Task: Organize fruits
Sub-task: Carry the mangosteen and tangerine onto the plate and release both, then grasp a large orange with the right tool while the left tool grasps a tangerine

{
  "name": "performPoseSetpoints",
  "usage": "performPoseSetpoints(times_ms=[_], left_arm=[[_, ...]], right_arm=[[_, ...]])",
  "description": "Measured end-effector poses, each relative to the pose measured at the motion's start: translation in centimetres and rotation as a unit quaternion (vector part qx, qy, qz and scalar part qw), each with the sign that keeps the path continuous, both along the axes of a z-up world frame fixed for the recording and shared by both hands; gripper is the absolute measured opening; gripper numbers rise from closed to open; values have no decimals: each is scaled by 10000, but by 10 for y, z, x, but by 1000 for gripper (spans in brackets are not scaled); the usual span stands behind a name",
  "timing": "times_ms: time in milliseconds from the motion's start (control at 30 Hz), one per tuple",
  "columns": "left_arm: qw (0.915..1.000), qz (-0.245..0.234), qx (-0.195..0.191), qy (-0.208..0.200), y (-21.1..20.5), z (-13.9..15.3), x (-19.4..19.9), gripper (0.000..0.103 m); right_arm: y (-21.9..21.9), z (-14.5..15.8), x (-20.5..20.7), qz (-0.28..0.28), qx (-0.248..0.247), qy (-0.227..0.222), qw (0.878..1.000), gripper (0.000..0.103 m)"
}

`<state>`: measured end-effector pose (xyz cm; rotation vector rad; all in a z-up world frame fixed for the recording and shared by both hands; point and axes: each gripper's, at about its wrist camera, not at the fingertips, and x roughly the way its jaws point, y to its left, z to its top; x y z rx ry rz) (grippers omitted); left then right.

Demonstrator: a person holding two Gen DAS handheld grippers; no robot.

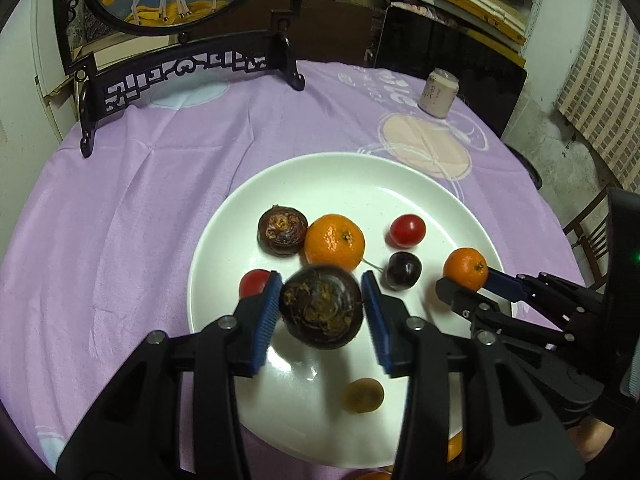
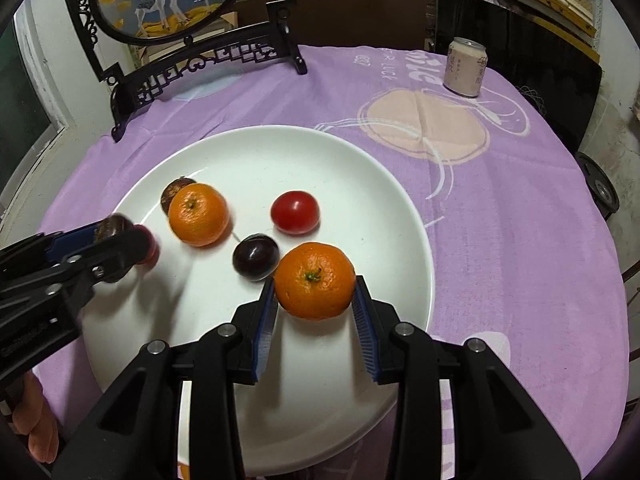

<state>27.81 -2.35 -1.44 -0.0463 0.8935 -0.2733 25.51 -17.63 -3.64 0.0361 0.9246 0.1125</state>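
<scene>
Count on the white plate [image 1: 320, 184]: two mandarins, two dark rough fruits, two red tomatoes, one dark cherry, one small brownish fruit. The plate sits on the bench [image 1: 140, 200].

The left tool [image 1: 321, 280] stands apart. The first dark rough fruit [image 1: 321, 306], blurred, sits between its pads over the plate, with a gap on the right side. The second dark rough fruit [image 1: 282, 231] and the larger mandarin [image 1: 334, 242] lie just ahead of this tool. One red tomato [image 1: 253, 282] is just behind its left pad, and the brownish fruit [image 1: 362, 395] lies under its right finger.

The right tool [image 2: 314, 283] is clamped on the smaller mandarin [image 2: 315, 280], over the plate's right part. The dark cherry [image 2: 256, 257] is just ahead-left of it. The other red tomato [image 2: 295, 212] is ahead.

One can [image 2: 465, 67] stands far ahead-right, off the plate.
</scene>
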Motion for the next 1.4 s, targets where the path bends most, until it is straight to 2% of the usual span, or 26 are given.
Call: performPoseSetpoints(times_ms=[33,133,267,433,600,700,833,1100,1133,1200,1400], left_arm=[[10000,20,-28,-36,2,1,-1,63],[9997,63,-29,-232,7,5,-13,61],[9991,147,-112,-393,20,10,-36,61],[9975,318,-105,-620,42,8,-92,63],[9984,-45,-43,-562,52,-3,-158,69],[9978,-282,28,-605,49,-7,-185,71],[9974,-507,63,-513,40,-14,-202,71],[9983,-400,65,-418,50,-17,-210,71],[9984,-383,69,-418,51,-17,-210,71],[9986,-337,79,-392,54,-18,-211,71],[9984,-482,14,-279,46,-18,-214,72]], right_arm=[[0,0,0,-22,-55,-40,10000,52],[0,4,-8,-92,-300,-341,9989,53],[-6,9,-26,-62,-101,-538,9985,53],[-20,19,-83,-161,56,-758,9970,55],[-38,13,-155,-290,53,-687,9972,55],[-44,7,-177,-433,-100,-557,9975,55],[-43,1,-181,-395,-72,-453,9982,55],[-28,-24,-154,-159,-222,-155,9995,55],[-27,-27,-152,-148,-211,-127,9996,47],[-25,-31,-146,-76,-191,-113,9997,36],[-24,-18,-166,-20,-78,-240,9997,36]])
